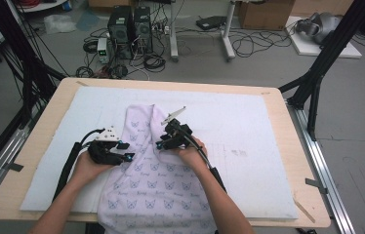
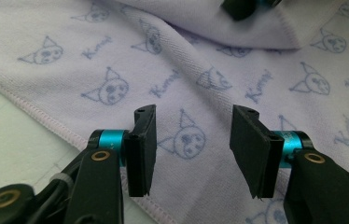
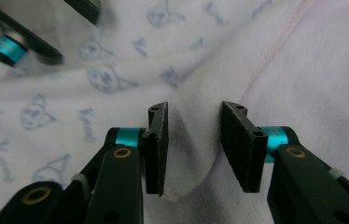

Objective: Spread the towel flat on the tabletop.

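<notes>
White foam mat [image 1: 249,122] on table – towel [image 1: 146,185] half folded; R gripper [image 3: 193,144] jaws apart round fold ridge, not clamped; L gripper [image 2: 196,149] jaws apart, empty – more folds left.

Lilac cat-print towel [image 1: 146,190], partly folded, draped over table's near edge

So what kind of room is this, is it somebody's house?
Probably not a house; it looks like a lab or workshop. Computer towers and tangled cables sit on the bare floor, black metal frames stand around the table, and cardboard boxes are behind.
</notes>
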Demonstrator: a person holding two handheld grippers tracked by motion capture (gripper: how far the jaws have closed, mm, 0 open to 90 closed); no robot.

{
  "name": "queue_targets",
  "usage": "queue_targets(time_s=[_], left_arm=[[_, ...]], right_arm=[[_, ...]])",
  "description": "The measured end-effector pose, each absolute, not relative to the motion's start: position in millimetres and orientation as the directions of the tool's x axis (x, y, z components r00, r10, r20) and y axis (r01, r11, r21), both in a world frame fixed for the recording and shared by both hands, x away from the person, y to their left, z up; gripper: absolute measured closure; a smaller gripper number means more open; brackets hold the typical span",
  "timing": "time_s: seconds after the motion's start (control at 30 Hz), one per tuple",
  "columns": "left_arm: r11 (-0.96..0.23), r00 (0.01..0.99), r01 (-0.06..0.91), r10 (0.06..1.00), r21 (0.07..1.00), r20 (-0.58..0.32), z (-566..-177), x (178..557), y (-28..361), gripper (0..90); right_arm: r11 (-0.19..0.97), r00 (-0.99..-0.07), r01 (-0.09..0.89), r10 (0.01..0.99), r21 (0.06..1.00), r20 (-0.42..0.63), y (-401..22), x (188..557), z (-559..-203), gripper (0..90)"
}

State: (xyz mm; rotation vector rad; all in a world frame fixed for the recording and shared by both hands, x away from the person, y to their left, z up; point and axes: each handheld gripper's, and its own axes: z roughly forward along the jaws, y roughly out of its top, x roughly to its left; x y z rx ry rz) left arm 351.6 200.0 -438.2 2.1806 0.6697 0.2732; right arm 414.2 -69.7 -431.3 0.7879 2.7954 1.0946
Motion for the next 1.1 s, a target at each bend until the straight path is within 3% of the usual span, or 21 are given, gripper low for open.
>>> queue_targets(time_s=[0.07, 0.13, 0.2, 0.27, 0.33, 0.37, 0.4, 0.47, 0.67, 0.8, 0.93, 1.0, 1.1], left_arm=[[-0.524, 0.836, 0.372, 0.548, 0.766, -0.031, -439.1, 351.7, 199.4, 51.4], [-0.526, 0.836, 0.372, 0.548, 0.765, -0.03, -439.4, 352.0, 199.3, 51.4], [-0.527, 0.837, 0.372, 0.547, 0.764, -0.031, -439.1, 352.0, 199.6, 51.4], [-0.526, 0.836, 0.372, 0.548, 0.765, -0.03, -438.8, 351.7, 199.7, 51.3], [-0.526, 0.834, 0.374, 0.551, 0.764, -0.029, -438.3, 350.9, 199.5, 51.3], [-0.524, 0.834, 0.373, 0.551, 0.766, -0.028, -438.1, 350.7, 199.6, 51.2], [-0.523, 0.833, 0.37, 0.553, 0.768, -0.025, -437.6, 350.6, 200.1, 51.2], [-0.515, 0.831, 0.366, 0.555, 0.775, -0.023, -436.8, 351.8, 201.9, 51.1], [-0.512, 0.822, 0.382, 0.569, 0.769, -0.029, -438.7, 353.0, 202.9, 50.5], [-0.519, 0.822, 0.379, 0.57, 0.767, -0.021, -439.2, 353.3, 201.9, 50.5], [-0.525, 0.823, 0.379, 0.567, 0.762, -0.019, -439.9, 353.7, 201.5, 50.5], [-0.523, 0.822, 0.378, 0.569, 0.764, -0.017, -440.1, 353.5, 201.1, 50.4], [-0.521, 0.822, 0.378, 0.569, 0.765, -0.018, -440.1, 353.7, 201.3, 50.4]], right_arm=[[0.602, -0.874, 0.445, 0.453, 0.663, 0.175, -73.5, 414.5, -435.2, 82.5], [0.607, -0.885, 0.44, 0.417, 0.662, 0.206, -77.6, 415.0, -434.8, 86.0], [0.642, -0.901, 0.401, 0.406, 0.653, 0.154, -84.9, 414.6, -426.4, 86.3], [0.669, -0.885, 0.366, 0.465, 0.646, 0.019, -102.8, 418.4, -404.0, 85.4], [0.689, -0.741, 0.336, 0.614, 0.643, -0.271, -130.8, 428.3, -373.1, 68.8], [0.666, -0.688, 0.367, 0.664, 0.65, -0.292, -146.4, 435.2, -363.7, 67.0], [0.603, -0.674, 0.408, 0.705, 0.686, -0.22, -161.3, 441.7, -360.3, 61.6], [0.531, -0.677, 0.455, 0.728, 0.715, -0.111, -178.8, 444.4, -364.6, 60.3], [0.504, -0.733, 0.505, 0.679, 0.701, 0.041, -190.3, 436.3, -406.0, 57.0], [0.532, -0.723, 0.517, 0.691, 0.671, 0.01, -195.4, 437.3, -424.4, 57.4], [0.487, -0.673, 0.491, 0.739, 0.722, -0.041, -207.4, 447.8, -426.4, 63.3], [0.432, -0.645, 0.531, 0.764, 0.729, 0.016, -213.7, 459.6, -424.8, 62.6], [0.472, -0.667, 0.535, 0.745, 0.701, 0.007, -210.3, 474.1, -428.8, 60.6]])
